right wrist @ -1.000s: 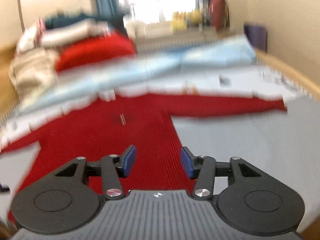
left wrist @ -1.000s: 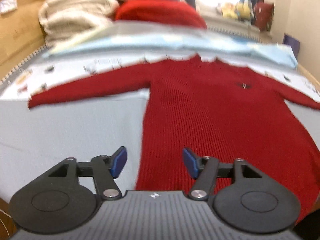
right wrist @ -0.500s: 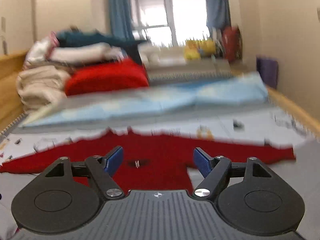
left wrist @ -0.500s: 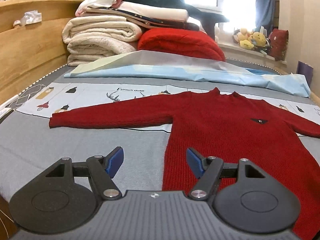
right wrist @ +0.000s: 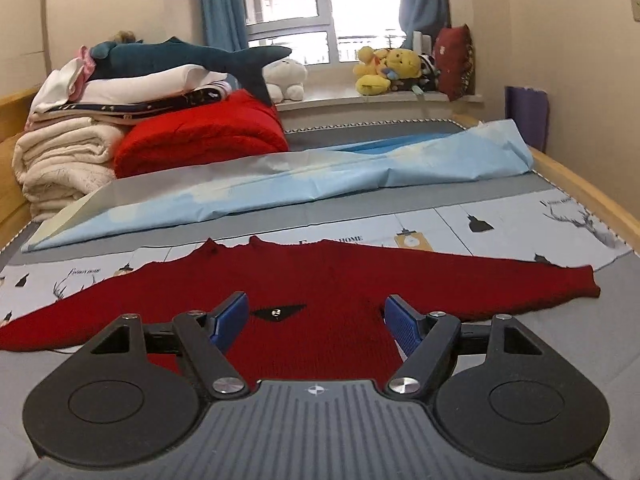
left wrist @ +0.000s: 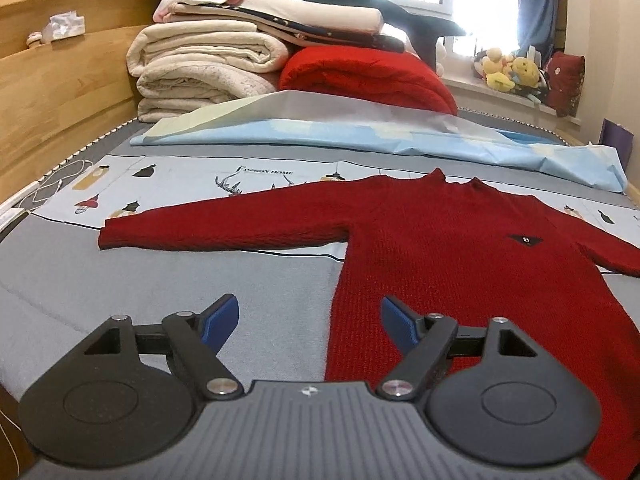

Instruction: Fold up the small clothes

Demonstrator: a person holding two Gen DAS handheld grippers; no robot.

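A small red knitted sweater (left wrist: 452, 248) lies flat on the bed, both sleeves spread out sideways. A dark diamond badge (left wrist: 525, 239) marks its chest. My left gripper (left wrist: 310, 316) hovers above the sweater's lower left edge; its jaws are opening and nothing is between them. In the right wrist view the same sweater (right wrist: 320, 276) fills the middle, its right sleeve ending at a cuff (right wrist: 588, 288). My right gripper (right wrist: 316, 318) hangs open over the chest, apart from the cloth, with the badge (right wrist: 278, 313) seen between its blue pads.
A grey bedsheet (left wrist: 120, 280) with a printed panel covers the bed. Behind the sweater lies a light blue sheet (left wrist: 360, 136), then a pile of folded blankets (left wrist: 208, 68) and a red quilt (left wrist: 368, 80). A wooden headboard (left wrist: 52, 92) runs along the left. Plush toys (right wrist: 388, 68) sit on the windowsill.
Both grippers have lifted and tilted up from the sweater's lower part, so more of the bed shows. Both pairs of jaws stand wider; the right one has shifted toward the chest.
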